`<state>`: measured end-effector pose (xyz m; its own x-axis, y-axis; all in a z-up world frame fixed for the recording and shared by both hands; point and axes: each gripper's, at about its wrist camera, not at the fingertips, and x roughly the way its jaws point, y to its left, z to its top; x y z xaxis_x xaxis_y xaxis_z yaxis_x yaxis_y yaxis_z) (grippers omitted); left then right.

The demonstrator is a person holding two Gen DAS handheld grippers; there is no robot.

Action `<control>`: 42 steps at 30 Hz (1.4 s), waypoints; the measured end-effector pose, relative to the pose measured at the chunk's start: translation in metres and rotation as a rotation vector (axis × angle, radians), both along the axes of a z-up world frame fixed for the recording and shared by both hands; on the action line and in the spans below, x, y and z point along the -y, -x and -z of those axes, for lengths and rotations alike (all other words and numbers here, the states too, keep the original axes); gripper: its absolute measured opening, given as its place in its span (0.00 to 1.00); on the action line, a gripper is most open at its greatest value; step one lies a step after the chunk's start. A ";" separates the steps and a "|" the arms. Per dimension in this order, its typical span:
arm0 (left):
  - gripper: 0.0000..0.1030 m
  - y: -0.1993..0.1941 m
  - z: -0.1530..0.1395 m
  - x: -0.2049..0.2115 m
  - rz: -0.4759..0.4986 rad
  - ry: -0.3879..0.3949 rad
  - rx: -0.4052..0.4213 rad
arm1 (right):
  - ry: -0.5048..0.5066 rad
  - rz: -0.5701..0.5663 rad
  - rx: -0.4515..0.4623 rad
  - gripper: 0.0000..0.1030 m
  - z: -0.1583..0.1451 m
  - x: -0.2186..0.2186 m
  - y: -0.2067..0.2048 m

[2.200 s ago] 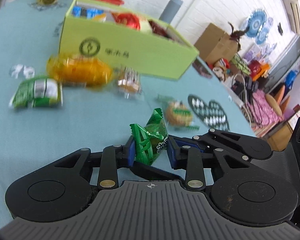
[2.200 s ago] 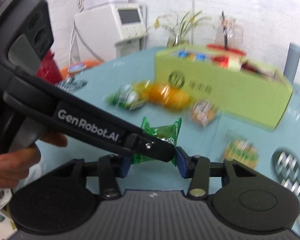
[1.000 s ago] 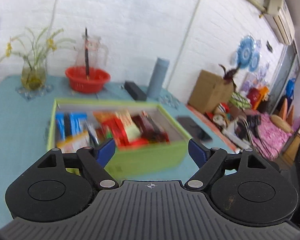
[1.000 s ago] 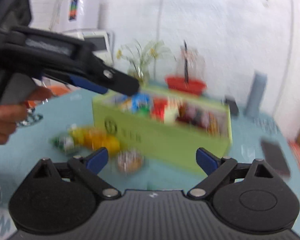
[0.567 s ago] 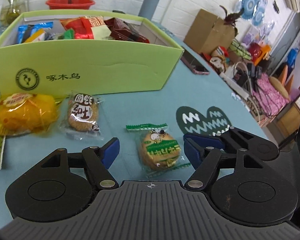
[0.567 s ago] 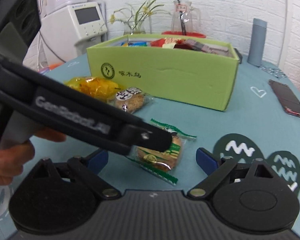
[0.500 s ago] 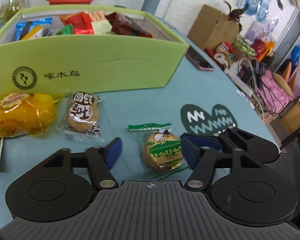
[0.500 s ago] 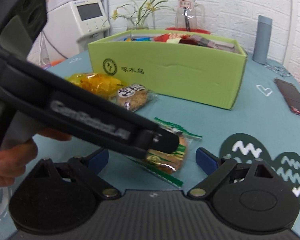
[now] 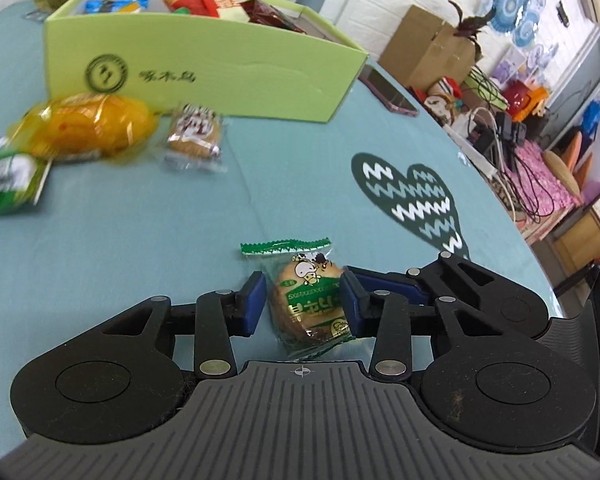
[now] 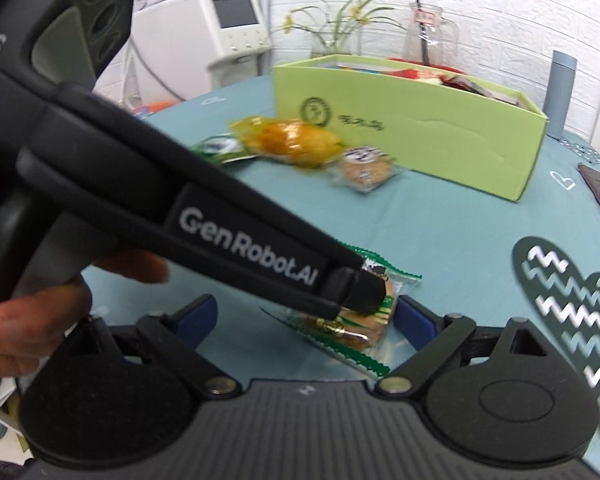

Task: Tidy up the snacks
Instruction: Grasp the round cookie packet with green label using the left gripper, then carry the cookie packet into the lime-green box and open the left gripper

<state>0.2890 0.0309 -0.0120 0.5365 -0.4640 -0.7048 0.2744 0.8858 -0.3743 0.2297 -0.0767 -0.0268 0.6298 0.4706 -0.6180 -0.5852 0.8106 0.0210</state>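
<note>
My left gripper (image 9: 303, 307) straddles a green-wrapped biscuit packet (image 9: 310, 304) lying on the teal tablecloth; its blue pads sit close on both sides, the right one touching, the left a small gap away. My right gripper (image 10: 305, 318) is open, wide around the same packet (image 10: 356, 324), with the left gripper's arm (image 10: 228, 236) crossing in front of it. The green snack box (image 9: 204, 68), holding several packets, stands beyond.
A yellow-wrapped snack (image 9: 88, 128), a round biscuit packet (image 9: 196, 136) and a green-white packet (image 9: 4, 180) lie in front of the box. A dark heart-shaped mat (image 9: 412, 196) lies to the right, with a phone (image 9: 388, 94) near the table's edge.
My left gripper has dropped lower over the biscuit packet and its pads have narrowed around it. The right gripper has come closer to the packet and stays open.
</note>
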 end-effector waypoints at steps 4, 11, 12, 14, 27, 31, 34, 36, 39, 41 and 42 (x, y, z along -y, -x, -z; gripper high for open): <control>0.30 0.020 0.001 -0.012 -0.025 0.018 0.017 | -0.002 -0.003 0.011 0.90 -0.001 -0.001 0.014; 0.44 0.023 -0.001 -0.017 -0.039 0.030 0.032 | -0.017 0.049 -0.001 0.86 -0.003 0.013 0.009; 0.41 0.021 0.002 -0.015 -0.030 0.030 0.031 | -0.007 0.042 0.002 0.84 0.000 0.010 0.009; 0.16 0.022 0.003 -0.009 -0.006 0.011 0.049 | -0.002 0.040 0.030 0.64 -0.002 0.010 0.009; 0.06 -0.048 -0.076 -0.011 -0.059 0.028 0.224 | -0.036 0.052 0.231 0.64 -0.069 0.007 -0.072; 0.07 -0.101 -0.104 -0.011 -0.073 -0.001 0.310 | -0.039 0.048 0.297 0.64 -0.093 -0.001 -0.134; 0.08 -0.150 -0.110 -0.010 -0.088 -0.030 0.327 | -0.019 0.053 0.307 0.64 -0.098 -0.009 -0.178; 0.08 -0.179 -0.105 -0.011 -0.089 -0.047 0.309 | -0.013 0.052 0.277 0.64 -0.094 -0.013 -0.201; 0.12 -0.203 -0.081 -0.012 -0.084 -0.072 0.250 | -0.015 0.031 0.179 0.68 -0.073 -0.018 -0.231; 0.31 -0.208 -0.064 -0.012 -0.075 -0.078 0.215 | -0.039 0.042 0.158 0.78 -0.062 -0.015 -0.238; 0.30 -0.206 -0.061 -0.013 -0.069 -0.065 0.221 | -0.043 0.047 0.150 0.79 -0.061 -0.013 -0.238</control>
<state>0.4945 0.0440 0.0492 0.7100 -0.3787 -0.5937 0.2816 0.9254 -0.2535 0.4675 -0.0635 0.0345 0.7354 0.4621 -0.4957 -0.5457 0.8375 -0.0288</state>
